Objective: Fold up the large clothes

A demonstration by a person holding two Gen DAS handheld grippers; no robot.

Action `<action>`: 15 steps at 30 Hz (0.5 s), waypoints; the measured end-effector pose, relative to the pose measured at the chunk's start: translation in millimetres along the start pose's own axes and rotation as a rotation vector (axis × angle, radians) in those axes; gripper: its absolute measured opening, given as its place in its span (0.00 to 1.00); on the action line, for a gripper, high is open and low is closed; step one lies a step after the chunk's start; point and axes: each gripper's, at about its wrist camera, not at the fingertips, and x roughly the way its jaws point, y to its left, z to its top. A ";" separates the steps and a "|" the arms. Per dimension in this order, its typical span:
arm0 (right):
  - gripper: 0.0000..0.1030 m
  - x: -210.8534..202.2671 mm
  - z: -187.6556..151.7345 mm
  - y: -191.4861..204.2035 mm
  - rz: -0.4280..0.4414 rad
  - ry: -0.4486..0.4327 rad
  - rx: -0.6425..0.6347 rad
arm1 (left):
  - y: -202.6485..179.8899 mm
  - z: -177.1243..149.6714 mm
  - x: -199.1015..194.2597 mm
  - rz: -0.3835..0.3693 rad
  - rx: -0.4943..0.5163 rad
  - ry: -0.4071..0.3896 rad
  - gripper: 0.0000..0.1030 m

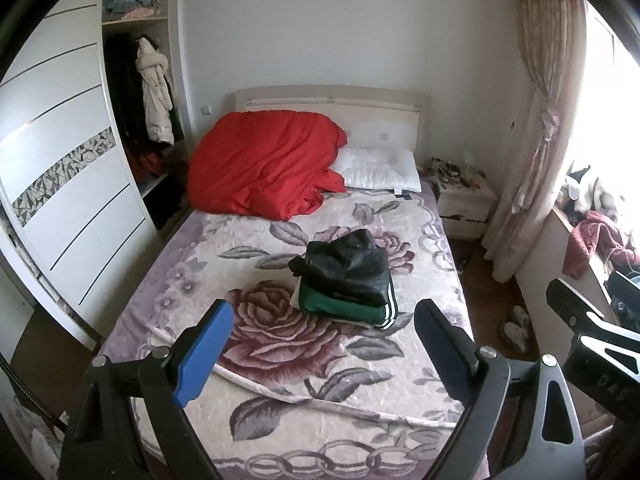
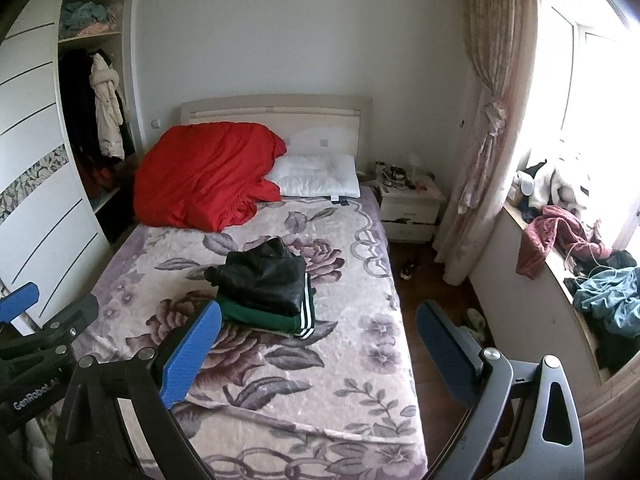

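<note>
Bed [image 1: 280,360] carries a folded stack near its middle, toward the right edge: black jacket [image 1: 346,266] lying on top of a green garment with white stripes [image 1: 352,312]. Red quilt [image 1: 260,164] is heaped at the head-end left corner, with a white pillow [image 1: 380,172] beside it. Left gripper [image 1: 324,346] and right gripper [image 2: 318,354] both hang over the foot end, jaws spread wide, grasping nothing.

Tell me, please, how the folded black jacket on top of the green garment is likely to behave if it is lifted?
The black jacket looks glossy, so probably slippery. It is only loosely folded, so it would likely flop open. It may slide off the green garment if pushed.
</note>
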 end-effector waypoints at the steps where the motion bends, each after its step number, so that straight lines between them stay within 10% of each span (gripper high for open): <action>1: 0.97 -0.5 1.7 -0.5 0.004 0.000 0.000 | -0.1 -0.1 -0.5 0.000 -0.001 -0.001 0.90; 15: 0.99 -10.5 17.0 4.6 0.022 -0.036 -0.023 | -1.7 -5.0 -11.1 0.065 -0.019 -0.039 0.90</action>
